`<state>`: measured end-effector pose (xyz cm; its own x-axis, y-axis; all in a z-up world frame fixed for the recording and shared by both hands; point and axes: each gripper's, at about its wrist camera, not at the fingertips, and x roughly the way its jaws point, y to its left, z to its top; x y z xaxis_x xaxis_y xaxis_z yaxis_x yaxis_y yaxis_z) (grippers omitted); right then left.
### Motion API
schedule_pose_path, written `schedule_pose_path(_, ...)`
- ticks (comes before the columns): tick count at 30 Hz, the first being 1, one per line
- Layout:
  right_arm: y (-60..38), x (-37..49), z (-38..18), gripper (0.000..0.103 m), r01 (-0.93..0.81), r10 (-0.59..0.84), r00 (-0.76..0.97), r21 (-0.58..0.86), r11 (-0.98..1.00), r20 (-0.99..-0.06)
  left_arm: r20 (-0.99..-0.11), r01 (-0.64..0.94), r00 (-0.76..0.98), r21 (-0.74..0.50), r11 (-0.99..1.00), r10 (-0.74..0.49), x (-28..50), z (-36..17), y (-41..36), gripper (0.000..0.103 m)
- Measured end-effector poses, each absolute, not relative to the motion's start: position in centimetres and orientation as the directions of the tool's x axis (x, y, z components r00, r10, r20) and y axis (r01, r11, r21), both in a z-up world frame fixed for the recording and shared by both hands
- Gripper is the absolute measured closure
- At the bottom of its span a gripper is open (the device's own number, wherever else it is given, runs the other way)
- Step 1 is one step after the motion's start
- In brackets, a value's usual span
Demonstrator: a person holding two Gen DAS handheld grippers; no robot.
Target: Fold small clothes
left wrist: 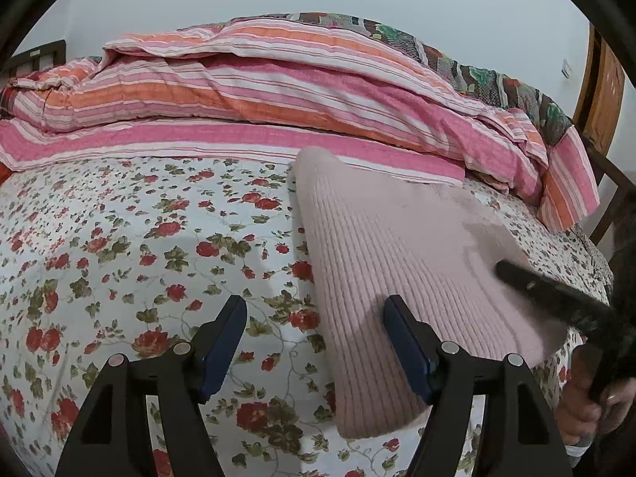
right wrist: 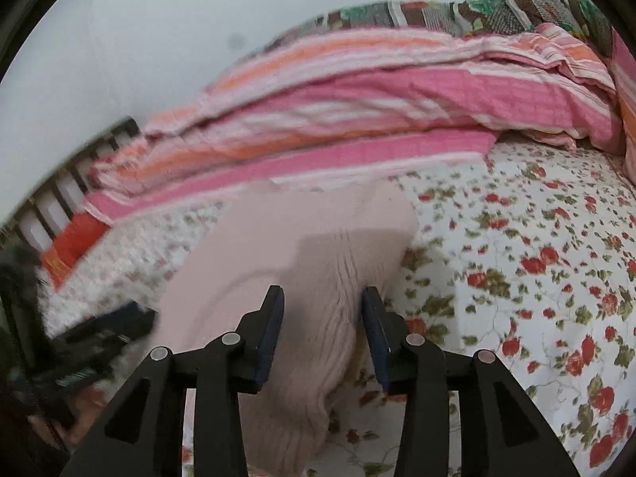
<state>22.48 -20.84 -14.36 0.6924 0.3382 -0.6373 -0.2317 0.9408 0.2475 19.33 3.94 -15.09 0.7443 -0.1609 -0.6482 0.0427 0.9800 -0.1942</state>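
**Count and position: one knit garment, two grippers, on the bed**

One garment is present: a pale pink ribbed knit garment (left wrist: 381, 262), lying on the white bedsheet printed with red flowers (left wrist: 119, 246). It runs from the near edge of the bed toward the far bedding, and sits right of centre in the left wrist view.

Two grippers are counted. The left gripper (left wrist: 314, 349) has its jaws well apart; the sheet and the garment's left edge show between them, and nothing is clamped. Its right finger (left wrist: 405, 349) lies over the knit; its left finger (left wrist: 222, 346) is over bare sheet.

The right gripper (right wrist: 322, 332) has its jaws partly apart, with a raised fold of the pink garment between them. The view is blurred, so contact of the pads with the cloth cannot be confirmed.

One hand (left wrist: 588, 409) of the person is visible at the near right.

Far side: one pink, orange and white striped quilt (left wrist: 278, 91), folded in layers, with one dark patterned blanket (left wrist: 469, 63) behind it.
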Motion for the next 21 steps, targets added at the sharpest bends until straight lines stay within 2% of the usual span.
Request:
schedule_pose_path(1, -20.7, 22.6, -14.8, 0.066, -0.227, 0.329, 0.686, 0.239, 0.944, -0.649, -0.648, 0.047, 0.743, -0.195, 0.98, -0.165, 19.3, -15.1, 3.9, 0.032)
schedule_pose_path(3, -20.9, 22.2, -15.2, 0.082, -0.234, 0.341, 0.707, 0.25, 0.94, -0.62, -0.648, 0.054, 0.741, -0.2, 0.978, -0.173, 19.2, -15.1, 4.0, 0.032)
schedule_pose_path(4, -20.8, 21.9, -15.2, 0.084, -0.235, 0.325, 0.722, 0.226, 0.945, -0.61, -0.649, 0.056, 0.74, -0.2, 0.978, -0.176, 19.2, -15.1, 4.1, 0.032)
schedule_pose_path(8, -19.9, 21.2, -15.2, 0.085, -0.226, 0.27, 0.735, 0.15, 0.963, -0.622, -0.651, 0.065, 0.738, -0.193, 0.979, -0.177, 19.0, -15.0, 4.1, 0.032)
schedule_pose_path(10, -20.1, 21.3, -15.1, 0.085, -0.214, 0.272, 0.727, 0.167, 0.962, -0.631, -0.653, 0.069, 0.736, -0.194, 0.978, -0.182, 18.8, -15.0, 4.1, 0.032)
schedule_pose_path(17, -20.8, 19.3, -14.3, 0.082, -0.187, 0.264, 0.711, 0.186, 0.965, -0.651, -0.658, 0.083, 0.73, -0.182, 0.98, -0.184, 17.8, -15.2, 4.2, 0.03)
schedule_pose_path(19, -21.6, 18.0, -13.7, 0.076, -0.182, 0.284, 0.725, 0.223, 0.958, -0.627, -0.661, 0.085, 0.727, -0.186, 0.979, -0.188, 17.2, -15.3, 4.2, 0.027)
schedule_pose_path(21, -22.7, 16.4, -12.9, 0.059, -0.163, 0.286, 0.743, 0.251, 0.954, -0.605, -0.662, 0.086, 0.726, -0.184, 0.979, -0.188, 16.5, -15.3, 4.0, 0.025)
